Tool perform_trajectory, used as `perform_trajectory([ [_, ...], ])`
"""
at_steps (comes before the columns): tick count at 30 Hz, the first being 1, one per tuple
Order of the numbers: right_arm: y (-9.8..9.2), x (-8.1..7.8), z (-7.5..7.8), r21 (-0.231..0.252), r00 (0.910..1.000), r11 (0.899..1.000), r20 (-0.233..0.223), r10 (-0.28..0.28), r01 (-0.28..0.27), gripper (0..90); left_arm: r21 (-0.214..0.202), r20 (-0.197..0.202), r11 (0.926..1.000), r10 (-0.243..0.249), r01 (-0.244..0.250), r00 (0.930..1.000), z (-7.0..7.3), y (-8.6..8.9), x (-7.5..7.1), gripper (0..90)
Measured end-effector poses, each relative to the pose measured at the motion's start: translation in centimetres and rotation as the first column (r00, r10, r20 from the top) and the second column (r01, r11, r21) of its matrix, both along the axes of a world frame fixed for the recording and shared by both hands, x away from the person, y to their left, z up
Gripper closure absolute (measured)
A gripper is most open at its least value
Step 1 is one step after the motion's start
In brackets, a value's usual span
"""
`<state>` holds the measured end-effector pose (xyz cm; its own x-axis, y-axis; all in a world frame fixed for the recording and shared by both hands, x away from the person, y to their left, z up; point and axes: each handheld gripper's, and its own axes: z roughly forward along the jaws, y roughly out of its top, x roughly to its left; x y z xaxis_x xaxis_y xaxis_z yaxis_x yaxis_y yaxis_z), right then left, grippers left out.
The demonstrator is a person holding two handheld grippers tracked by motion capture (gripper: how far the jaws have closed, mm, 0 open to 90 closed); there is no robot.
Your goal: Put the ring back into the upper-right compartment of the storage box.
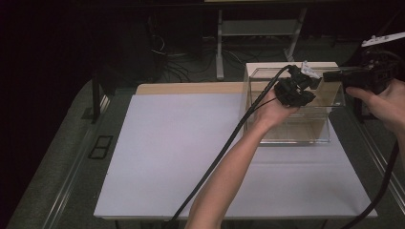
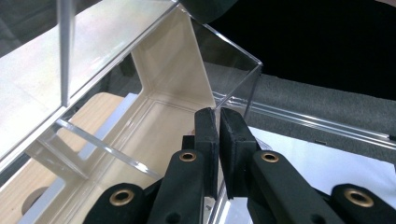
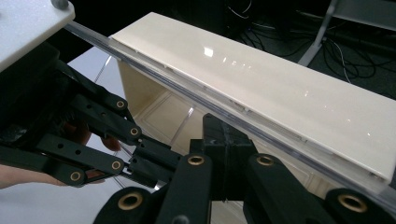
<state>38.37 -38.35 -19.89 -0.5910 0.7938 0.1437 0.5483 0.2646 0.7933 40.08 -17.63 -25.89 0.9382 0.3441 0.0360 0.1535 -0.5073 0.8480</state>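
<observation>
No brand, label or readable writing is seen on anything in the frames. A clear acrylic box (image 1: pixel 291 107) with thin, glossy, sharp-edged walls is set at the far right of a matte white board (image 1: pixel 191 157) laid over a pale wooden tabletop (image 1: pixel 191 88). Inside the box, a smooth cream-coloured panel (image 3: pixel 261 79) with a soft sheen is seen, rectangular and flat.

The left gripper (image 1: pixel 305 90), of black plastic with brass-coloured pivot pins, is held over the box; in the left gripper view its jaws are pinched on the upper edge of a clear wall, the pads (image 2: pixel 208 128) pressed against both faces. The right gripper (image 1: pixel 329 75) is brought in from the right at the box's top rim; in the right gripper view its jaws are clenched at the clear edge, though whether the wall lies between the pads cannot be told. A black cable (image 1: pixel 215 167) is trailed along the left forearm.
</observation>
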Motion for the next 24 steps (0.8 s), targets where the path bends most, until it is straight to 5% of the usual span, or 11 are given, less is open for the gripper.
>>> perform_trajectory([
  [12, 0.0, 0.0, 0.0, 0.002, 1.0000, 1.000, 0.002, -0.001, 0.001, 89.6, -0.047, -0.014, 0.9957, -0.081, 0.080, 0.9967, 1.3, 0.7, -1.6, 69.0],
  [24, 0.0, -0.1, -0.1, 0.007, 1.0000, 1.000, 0.004, -0.003, 0.003, 89.6, -0.063, -0.028, 0.9899, -0.129, 0.127, 0.9913, 2.4, 3.0, -3.5, 38.9],
])
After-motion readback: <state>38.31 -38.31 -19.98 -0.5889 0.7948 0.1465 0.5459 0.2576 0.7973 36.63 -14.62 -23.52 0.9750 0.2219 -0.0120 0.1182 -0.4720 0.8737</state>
